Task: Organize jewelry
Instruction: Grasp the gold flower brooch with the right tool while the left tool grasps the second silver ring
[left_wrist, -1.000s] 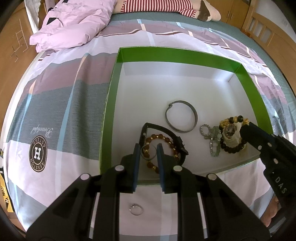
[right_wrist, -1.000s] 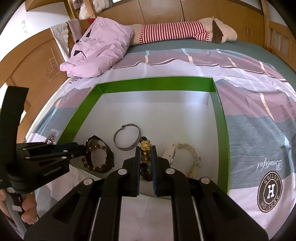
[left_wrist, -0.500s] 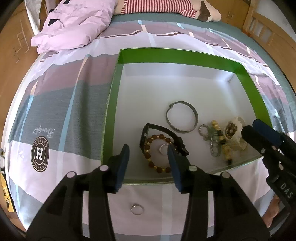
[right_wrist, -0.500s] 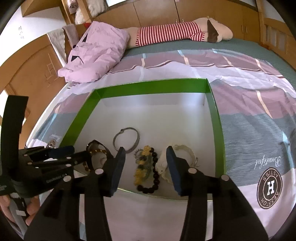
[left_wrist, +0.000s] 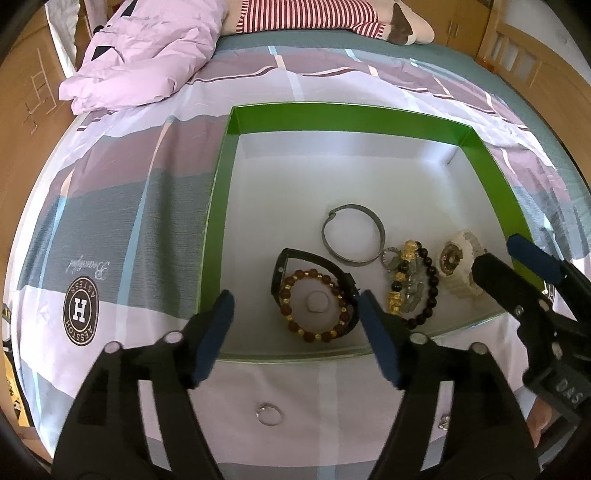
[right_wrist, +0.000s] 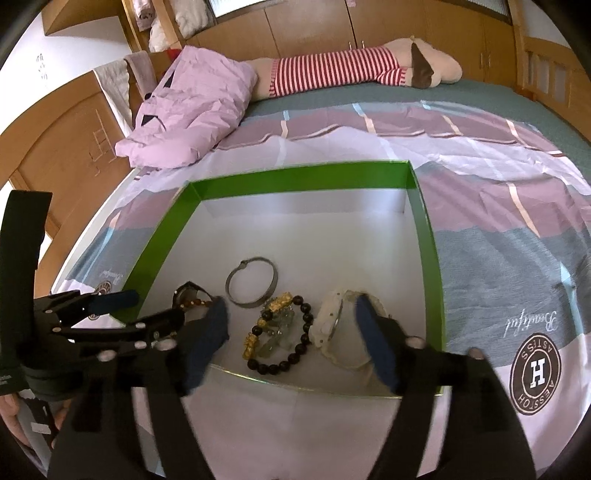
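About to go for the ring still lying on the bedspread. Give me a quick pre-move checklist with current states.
1. Left gripper open and holding nothing: ok.
2. Right gripper open and holding nothing: ok.
3. Ring in view on the bedspread, outside the green box, nothing lying on it: ok.
4. Ring lined up between the left gripper's fingers: not ok, it lies nearer the camera than the fingertips.
5. Small ring already in the box, inside the amber bead bracelet: ok.
6. Everything off the bedspread: not ok, a small silver piece also lies outside the box.
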